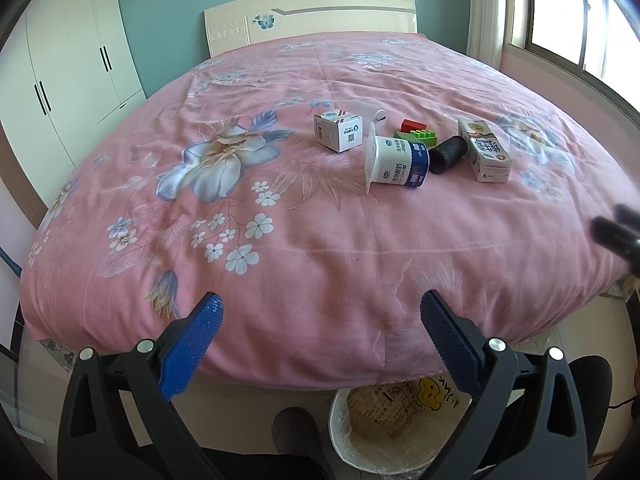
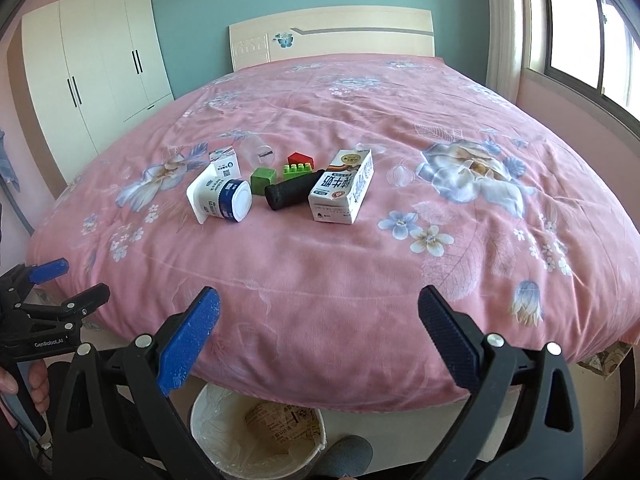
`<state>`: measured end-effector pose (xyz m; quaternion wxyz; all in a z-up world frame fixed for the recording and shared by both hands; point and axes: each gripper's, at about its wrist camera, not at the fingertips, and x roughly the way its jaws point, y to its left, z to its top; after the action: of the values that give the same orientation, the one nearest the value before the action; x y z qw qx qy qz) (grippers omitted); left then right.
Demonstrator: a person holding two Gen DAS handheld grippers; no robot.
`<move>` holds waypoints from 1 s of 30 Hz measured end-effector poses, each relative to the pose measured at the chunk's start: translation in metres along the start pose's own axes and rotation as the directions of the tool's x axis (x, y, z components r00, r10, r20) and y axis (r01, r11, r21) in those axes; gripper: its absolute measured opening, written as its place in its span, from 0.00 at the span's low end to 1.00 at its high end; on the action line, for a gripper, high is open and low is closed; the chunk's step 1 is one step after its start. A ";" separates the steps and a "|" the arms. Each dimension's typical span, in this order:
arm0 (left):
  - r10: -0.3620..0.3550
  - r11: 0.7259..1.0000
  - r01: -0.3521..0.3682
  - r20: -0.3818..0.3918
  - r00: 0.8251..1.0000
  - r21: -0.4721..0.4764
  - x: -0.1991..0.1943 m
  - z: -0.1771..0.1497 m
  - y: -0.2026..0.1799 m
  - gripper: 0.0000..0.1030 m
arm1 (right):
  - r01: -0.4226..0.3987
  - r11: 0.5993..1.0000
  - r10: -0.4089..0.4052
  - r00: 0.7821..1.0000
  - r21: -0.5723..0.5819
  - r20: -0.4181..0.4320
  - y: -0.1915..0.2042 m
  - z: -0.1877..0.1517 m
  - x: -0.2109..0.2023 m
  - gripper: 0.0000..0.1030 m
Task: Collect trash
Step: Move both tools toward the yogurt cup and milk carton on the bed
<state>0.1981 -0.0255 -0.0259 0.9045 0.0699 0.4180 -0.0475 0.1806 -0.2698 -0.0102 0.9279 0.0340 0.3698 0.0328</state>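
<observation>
Both the left gripper (image 1: 322,312) and right gripper (image 2: 319,306) hold fingers spread, grasping nothing, above the lined bin (image 2: 256,440) at the bed (image 2: 320,280) edge, well short of the toppled yogurt cup (image 2: 220,199), black roll (image 2: 294,195), Chinese-labelled milk carton (image 2: 342,186), small box (image 1: 339,131) and toy blocks (image 2: 298,170) clustered mid-bed.

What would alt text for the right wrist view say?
An open tool hangs over a pink floral bed holding a yogurt cup, milk carton, black roll and toy blocks; a lined trash bin stands below.
</observation>
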 end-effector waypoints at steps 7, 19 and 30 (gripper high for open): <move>-0.029 0.999 0.030 -0.021 0.999 0.024 0.028 0.020 -0.014 0.98 | 0.013 1.000 -0.012 1.000 0.017 -0.029 -0.010 0.018 0.037 0.95; -0.096 0.993 0.098 -0.023 0.995 0.069 0.078 0.066 -0.043 0.98 | 0.057 0.994 -0.051 0.996 0.095 -0.067 -0.030 0.046 0.083 0.95; -0.109 0.991 0.111 -0.042 0.993 0.071 0.108 0.084 -0.059 0.98 | 0.057 0.997 -0.051 0.993 0.059 -0.103 -0.030 0.065 0.123 0.95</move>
<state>0.3220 -0.1005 -0.0597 0.8893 0.0807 0.4362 -0.1112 0.3161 -0.2914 -0.0499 0.9070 0.0508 0.4181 -0.0022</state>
